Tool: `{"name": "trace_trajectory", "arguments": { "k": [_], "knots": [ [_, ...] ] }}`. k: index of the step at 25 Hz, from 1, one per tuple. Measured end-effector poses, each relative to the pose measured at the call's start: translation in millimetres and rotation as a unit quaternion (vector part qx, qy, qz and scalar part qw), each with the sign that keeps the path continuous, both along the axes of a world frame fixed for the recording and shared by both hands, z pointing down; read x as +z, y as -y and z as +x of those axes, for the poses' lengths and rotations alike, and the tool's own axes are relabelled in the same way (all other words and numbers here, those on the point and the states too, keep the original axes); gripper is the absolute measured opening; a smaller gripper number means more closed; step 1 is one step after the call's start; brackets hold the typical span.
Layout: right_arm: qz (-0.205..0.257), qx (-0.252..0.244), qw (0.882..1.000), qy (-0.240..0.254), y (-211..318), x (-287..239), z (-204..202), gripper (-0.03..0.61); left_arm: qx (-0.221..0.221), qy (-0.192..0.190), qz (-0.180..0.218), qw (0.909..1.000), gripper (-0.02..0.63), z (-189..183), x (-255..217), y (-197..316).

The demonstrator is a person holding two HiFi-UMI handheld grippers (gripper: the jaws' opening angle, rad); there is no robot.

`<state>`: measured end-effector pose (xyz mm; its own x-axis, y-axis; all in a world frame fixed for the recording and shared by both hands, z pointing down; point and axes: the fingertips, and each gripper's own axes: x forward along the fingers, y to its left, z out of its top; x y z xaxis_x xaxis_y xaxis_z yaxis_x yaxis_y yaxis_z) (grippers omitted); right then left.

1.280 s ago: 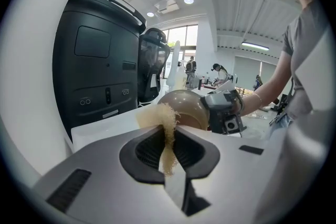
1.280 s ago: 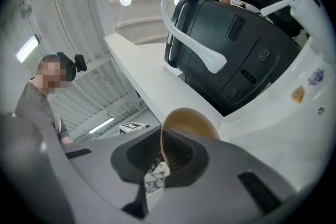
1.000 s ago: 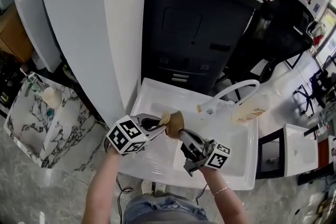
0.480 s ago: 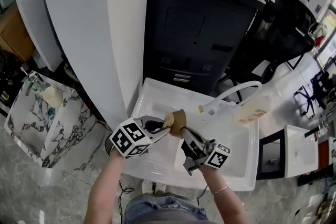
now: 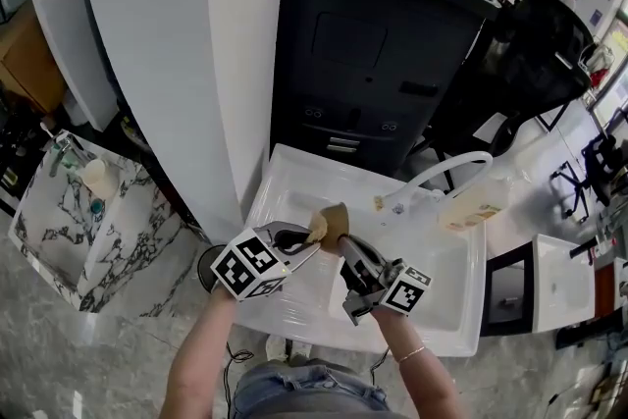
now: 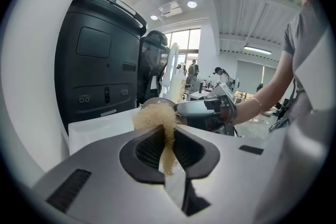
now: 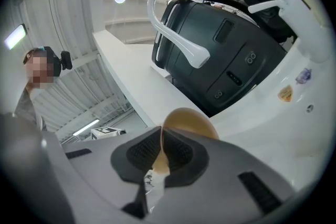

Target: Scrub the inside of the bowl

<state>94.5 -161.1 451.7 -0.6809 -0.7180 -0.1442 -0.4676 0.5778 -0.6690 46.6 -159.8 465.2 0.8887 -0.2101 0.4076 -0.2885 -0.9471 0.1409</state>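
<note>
Over the white sink (image 5: 294, 174) I hold a small tan bowl (image 5: 336, 223) tipped on its side. My right gripper (image 5: 342, 246) is shut on the bowl's rim (image 7: 191, 120), seen edge-on between its pads. My left gripper (image 5: 307, 238) is shut on a pale yellow scrubbing pad (image 5: 316, 228), a frizzy tuft (image 6: 154, 118) sticking out past the jaws. The pad presses against the bowl (image 6: 157, 103) at its open side. The inside of the bowl is mostly hidden by the pad and grippers.
A white curved faucet (image 5: 446, 166) arches over the sink's back right, with a yellowish bottle (image 5: 471, 207) beside it. A black machine (image 5: 363, 54) stands behind the sink. A white column (image 5: 162, 34) rises at left, a marble-topped stand (image 5: 59, 221) beyond it.
Both grippers with pad and bowl stay together over the sink. The left gripper has shifted slightly right and down; pad and bowl remain in contact.
</note>
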Motion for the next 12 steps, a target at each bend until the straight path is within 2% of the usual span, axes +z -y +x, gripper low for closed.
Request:
{"name": "trace_trajectory", "arguments": {
  "k": [12],
  "knots": [
    [-0.002, 0.014, 1.000, -0.015, 1.7, 0.2, -3.5, 0.023, -0.028, -0.006, 0.008, 0.9996, 0.044, -3.8, -0.3, -8.1]
  ]
}}
